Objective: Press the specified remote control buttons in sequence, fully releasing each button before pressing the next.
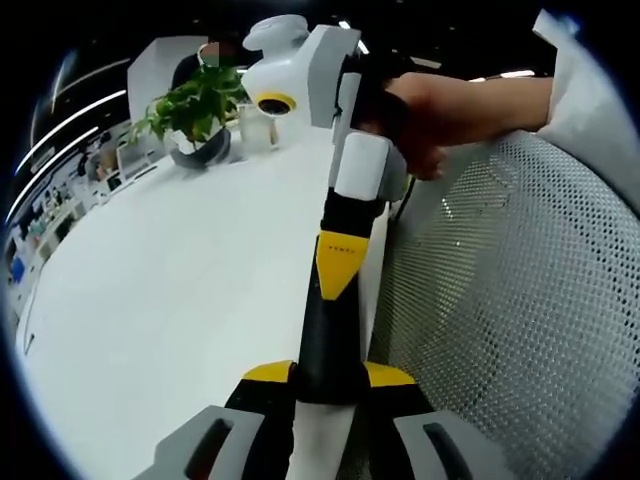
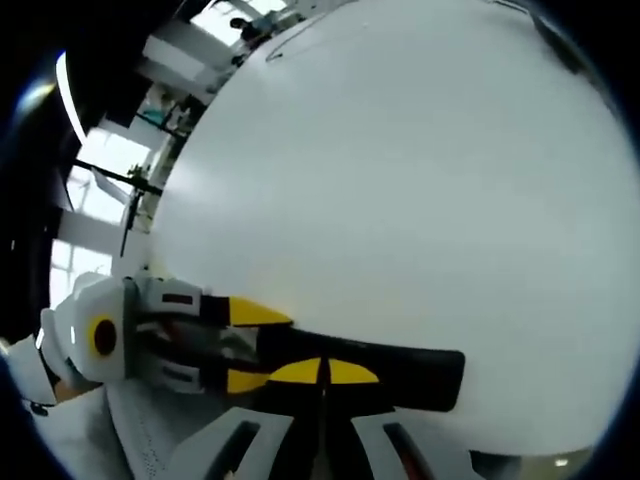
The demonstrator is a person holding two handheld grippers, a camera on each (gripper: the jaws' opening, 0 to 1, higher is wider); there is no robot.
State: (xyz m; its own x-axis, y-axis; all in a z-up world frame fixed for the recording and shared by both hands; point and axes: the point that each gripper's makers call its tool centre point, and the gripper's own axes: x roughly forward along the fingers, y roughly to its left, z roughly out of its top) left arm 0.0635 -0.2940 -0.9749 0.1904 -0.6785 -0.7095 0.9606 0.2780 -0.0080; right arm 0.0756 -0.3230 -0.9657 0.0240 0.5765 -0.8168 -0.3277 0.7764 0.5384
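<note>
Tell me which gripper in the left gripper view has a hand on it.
The right gripper, at the top: a hand wraps its handle. The left gripper there shows jaws, no hand.

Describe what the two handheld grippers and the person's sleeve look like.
The left gripper has grey jaws with slotted pads and yellow caps on a black body. The right gripper looks alike: a white and grey housing, a black shaft and a yellow wedge with small lettering. The person's hand comes out of a white sleeve.
</note>
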